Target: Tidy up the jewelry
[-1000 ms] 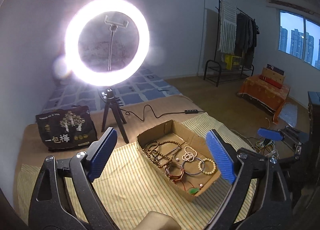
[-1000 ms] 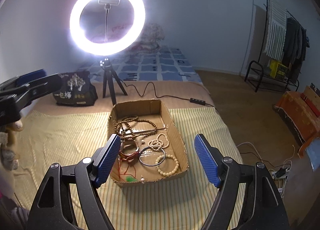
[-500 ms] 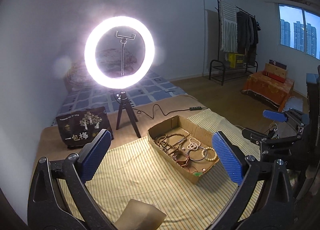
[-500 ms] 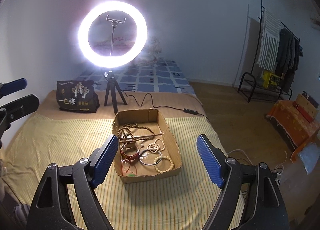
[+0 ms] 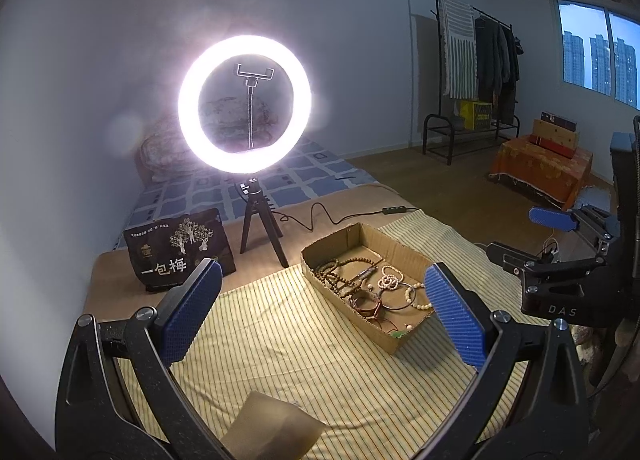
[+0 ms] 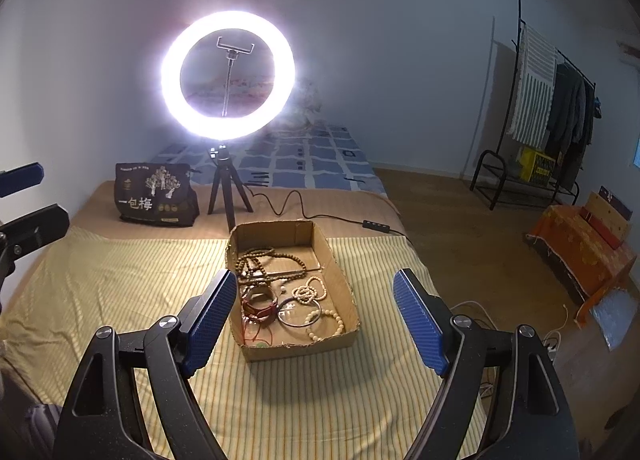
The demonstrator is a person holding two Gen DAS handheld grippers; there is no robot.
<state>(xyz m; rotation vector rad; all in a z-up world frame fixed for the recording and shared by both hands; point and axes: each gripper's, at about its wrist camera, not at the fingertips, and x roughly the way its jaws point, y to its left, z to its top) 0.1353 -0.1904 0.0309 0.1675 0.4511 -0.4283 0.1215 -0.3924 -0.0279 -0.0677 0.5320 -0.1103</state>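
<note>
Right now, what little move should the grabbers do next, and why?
Probably lower the right gripper toward the cardboard box. Both grippers are open and hold nothing, and the left gripper sits off to the side. All the jewelry, like the white bead bracelet, lies tangled together in the box, right between the right fingers.

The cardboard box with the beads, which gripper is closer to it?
Probably the right. The right gripper hangs open, facing the cardboard box from its near end. The left gripper is open too, off to the box's left over the striped cloth.
</note>
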